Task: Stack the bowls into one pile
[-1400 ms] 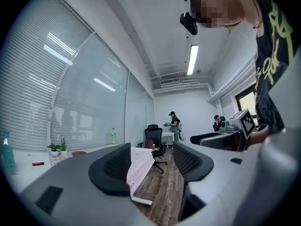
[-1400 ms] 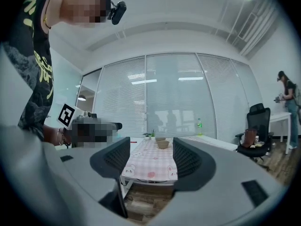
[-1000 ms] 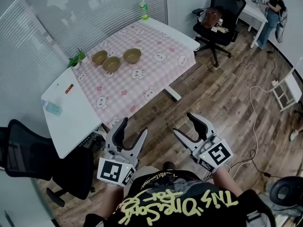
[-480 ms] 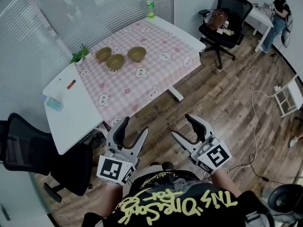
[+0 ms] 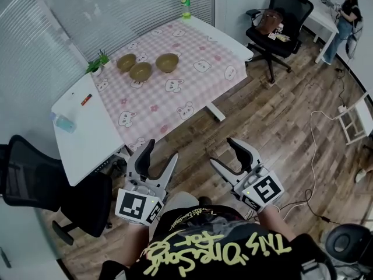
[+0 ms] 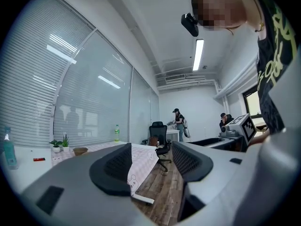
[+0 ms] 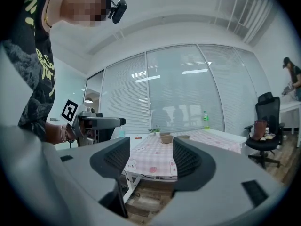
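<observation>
Three brown round bowls (image 5: 140, 71) sit unstacked at 11 o'clock; left gripper (image 5: 161, 151) and right gripper (image 5: 224, 153) both gape empty, so a sloppy rim pinch might skid one away.

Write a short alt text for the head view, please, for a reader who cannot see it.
A person holds the left gripper and right gripper, both open and empty, over a wooden floor, short of a pink-clothed table. Three brown bowls sit on it side by side, unstacked, beside a small plant.
</observation>
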`<state>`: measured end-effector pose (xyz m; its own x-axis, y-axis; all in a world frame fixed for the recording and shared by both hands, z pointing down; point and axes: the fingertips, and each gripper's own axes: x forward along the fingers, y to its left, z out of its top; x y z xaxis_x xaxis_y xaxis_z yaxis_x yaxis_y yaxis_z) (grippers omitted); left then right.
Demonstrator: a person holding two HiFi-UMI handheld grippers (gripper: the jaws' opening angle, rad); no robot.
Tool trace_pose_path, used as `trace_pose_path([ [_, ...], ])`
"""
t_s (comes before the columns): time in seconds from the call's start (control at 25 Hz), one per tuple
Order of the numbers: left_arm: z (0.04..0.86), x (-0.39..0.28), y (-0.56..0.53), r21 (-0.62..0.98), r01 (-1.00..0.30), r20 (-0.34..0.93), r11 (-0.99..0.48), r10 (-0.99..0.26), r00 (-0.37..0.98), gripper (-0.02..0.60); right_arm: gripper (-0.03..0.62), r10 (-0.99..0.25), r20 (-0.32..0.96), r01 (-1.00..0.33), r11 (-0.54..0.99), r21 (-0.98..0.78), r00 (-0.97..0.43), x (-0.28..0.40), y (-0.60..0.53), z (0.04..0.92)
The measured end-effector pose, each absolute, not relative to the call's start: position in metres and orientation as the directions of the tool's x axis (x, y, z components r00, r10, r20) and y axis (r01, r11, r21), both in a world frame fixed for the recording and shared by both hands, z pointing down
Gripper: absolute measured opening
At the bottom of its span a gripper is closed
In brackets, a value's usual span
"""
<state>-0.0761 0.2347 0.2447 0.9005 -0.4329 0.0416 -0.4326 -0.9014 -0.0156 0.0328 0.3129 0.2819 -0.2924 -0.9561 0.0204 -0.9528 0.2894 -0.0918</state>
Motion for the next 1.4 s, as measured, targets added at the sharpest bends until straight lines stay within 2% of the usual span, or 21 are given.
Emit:
trace_pose_path([
  [0.28, 0.255, -0.085, 0.234, -0.046, -0.450, 0.093, -0.892, -0.452, 0.887, 0.262, 0.268, -0.952, 0.014, -0.949, 0.302, -0.085, -0.304, 0.034, 0.311, 0.287],
  [0.84, 0.259, -0.048, 0.190, -0.042, -0.408, 0.053, -0.912, -0.410, 0.910, 0.261, 0.268, -0.970, 0.021, -0.969, 0.239, -0.057, -0.241, 0.070, 0.278, 0.293],
  [1.12, 0.271, -0.037, 0.141, -0.031, -0.403, 0.079, -0.914, -0.405, 0.911, 0.259, 0.268, -0.970, 0.015, -0.970, 0.241, -0.040, -0.242, 0.082, 0.229, 0.293],
  [1.4, 0.270, 0.001, 0.077, -0.030, -0.363, 0.074, -0.931, -0.364, 0.928, 0.256, 0.268, -0.975, 0.026, -0.975, 0.220, -0.038, -0.221, 0.109, 0.163, 0.293],
])
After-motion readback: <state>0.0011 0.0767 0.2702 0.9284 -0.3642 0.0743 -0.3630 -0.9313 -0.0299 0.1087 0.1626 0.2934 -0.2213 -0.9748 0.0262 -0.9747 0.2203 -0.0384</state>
